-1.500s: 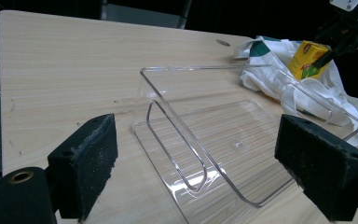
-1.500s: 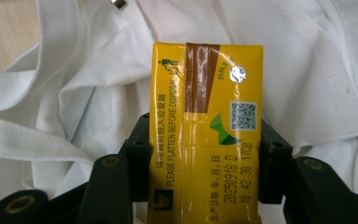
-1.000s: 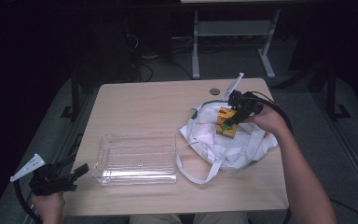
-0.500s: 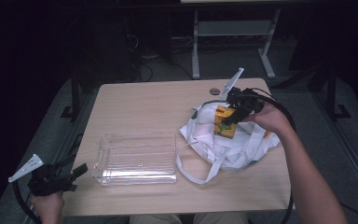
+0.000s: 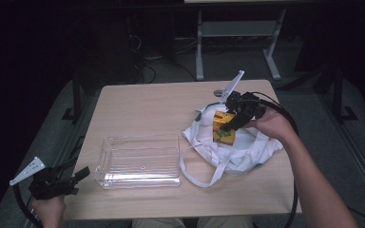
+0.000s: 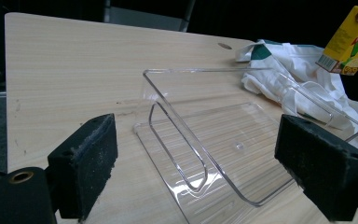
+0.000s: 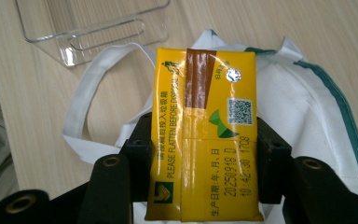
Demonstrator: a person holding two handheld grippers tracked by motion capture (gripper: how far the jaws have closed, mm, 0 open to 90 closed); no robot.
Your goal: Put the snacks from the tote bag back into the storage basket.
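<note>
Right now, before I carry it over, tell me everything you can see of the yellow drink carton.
The yellow drink carton is a small box of glossy coated card, with a brown stripe, a foil straw-hole seal, a QR code, a printed date and the words PLEASE FLATTEN BEFORE DISPOSAL. It looks unopened and undented. The right gripper is shut on it, jaws pressing its two sides. It hangs roughly upright, slightly tilted, in the air above the white cloth bag, seemingly touching nothing else.

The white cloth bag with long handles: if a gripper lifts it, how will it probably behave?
The white cloth bag lies crumpled in soft folds, so it would likely sag and lose its shape. Its loose handle loop sprawls over the wooden table, so it may drag or catch on the clear plastic tray nearby.
</note>
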